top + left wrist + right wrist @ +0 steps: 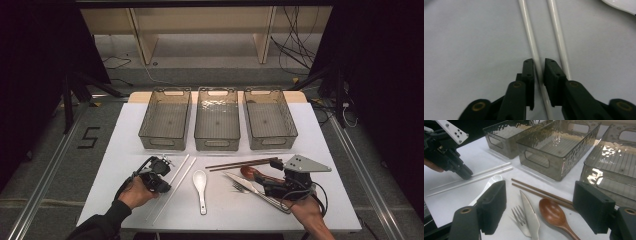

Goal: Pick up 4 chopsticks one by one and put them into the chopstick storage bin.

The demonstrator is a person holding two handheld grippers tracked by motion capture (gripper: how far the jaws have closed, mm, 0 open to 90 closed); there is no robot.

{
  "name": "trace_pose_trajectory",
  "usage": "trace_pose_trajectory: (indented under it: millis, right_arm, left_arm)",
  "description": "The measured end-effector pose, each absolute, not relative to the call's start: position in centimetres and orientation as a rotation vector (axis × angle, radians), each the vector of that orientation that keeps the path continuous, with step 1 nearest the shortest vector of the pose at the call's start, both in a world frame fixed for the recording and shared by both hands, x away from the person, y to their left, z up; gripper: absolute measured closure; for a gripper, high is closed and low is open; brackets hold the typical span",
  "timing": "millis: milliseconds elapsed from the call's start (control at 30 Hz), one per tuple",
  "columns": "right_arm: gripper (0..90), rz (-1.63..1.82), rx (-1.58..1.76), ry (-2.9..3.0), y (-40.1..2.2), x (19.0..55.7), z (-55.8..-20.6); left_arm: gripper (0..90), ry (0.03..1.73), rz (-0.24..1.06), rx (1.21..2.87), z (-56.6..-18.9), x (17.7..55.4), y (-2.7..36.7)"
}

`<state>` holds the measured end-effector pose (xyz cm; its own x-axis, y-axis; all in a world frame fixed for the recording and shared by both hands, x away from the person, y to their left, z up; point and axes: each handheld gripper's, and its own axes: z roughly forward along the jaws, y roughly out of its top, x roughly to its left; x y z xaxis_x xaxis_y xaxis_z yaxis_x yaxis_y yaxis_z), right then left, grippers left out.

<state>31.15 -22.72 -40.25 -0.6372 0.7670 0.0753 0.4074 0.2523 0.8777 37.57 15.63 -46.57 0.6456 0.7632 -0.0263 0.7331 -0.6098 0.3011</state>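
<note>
Closing on one of the two white chopsticks [531, 45], the left gripper [539, 68] stands at the very start of the work as the pictures show it. Seen from the left gripper view, its black jaws straddle the nearer stick, with only a thin gap showing on either side; whether the pads already press on it cannot be told for certain. The second white chopstick [559, 37] lies just beside it on the table [125, 145], untouched. The gripped stick rests flat on the tabletop, not lifted.

The right gripper [540, 205] hovers with its jaws wide apart and nothing between them, above the cluster of cutlery near the table's front right: a wooden spoon [554, 216], a knife [530, 215], a fork [520, 220] and a pair of brown chopsticks [536, 190]. A white spoon [200, 186] lies between the two groups.

Three clear bins [217, 120] stand side by side at the far edge of the table, and all three appear empty. If the work is to sort the utensils into these bins, none has yet gone in: every piece is on the table, and the first pick is only now being secured. Lifting the white chopstick, carrying it to a bin, and repeating for all remaining items is left.
</note>
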Motion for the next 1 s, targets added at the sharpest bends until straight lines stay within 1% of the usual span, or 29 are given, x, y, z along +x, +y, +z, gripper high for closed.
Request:
trace_pose_trajectory:
  millis: [67,233,300,467,800,1000]
  right_arm:
    - [29.0,1.341,1.070,2.152,-22.73,31.10,-40.23]
    - [29.4,1.350,1.072,2.135,-22.95,31.04,-40.06]
    - [29.4,1.349,1.074,2.140,-22.90,31.04,-40.09]
    - [29.3,1.347,1.070,2.142,-22.86,31.01,-40.06]
    - [29.3,1.345,1.074,2.141,-22.89,31.03,-40.07]
    - [29.3,1.345,1.072,2.142,-22.86,31.07,-40.10]
  left_arm:
    - [79.5,1.210,0.149,2.585,-46.54,37.61,15.54]
    - [81.1,1.243,0.096,2.557,-46.51,38.02,15.99]
    - [82.3,1.250,0.133,2.563,-46.48,38.03,15.96]
    - [83.9,1.256,0.117,2.565,-46.46,38.22,16.31]
    - [82.4,1.265,0.117,2.574,-46.49,38.23,16.19]
    - [83.9,1.262,0.120,2.581,-46.49,38.27,16.10]
